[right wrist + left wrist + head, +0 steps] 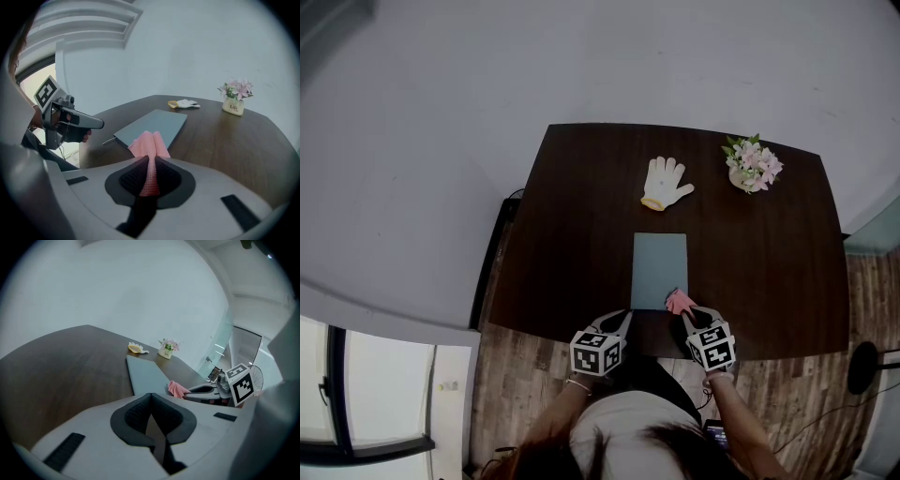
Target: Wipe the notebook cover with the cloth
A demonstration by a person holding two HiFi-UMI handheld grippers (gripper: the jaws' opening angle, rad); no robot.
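Jaws of left gripper: pressed together, nothing between them; at the desk's near edge, just left of the notebook's near end.
Notebook: flat, mid-desk, long axis near to far.
Cloth: pink, at the notebook's near right corner.
Right gripper: jaws closed on the cloth; nearer hand, cover ahead and slightly left.
Pot: far right, holds flowers.
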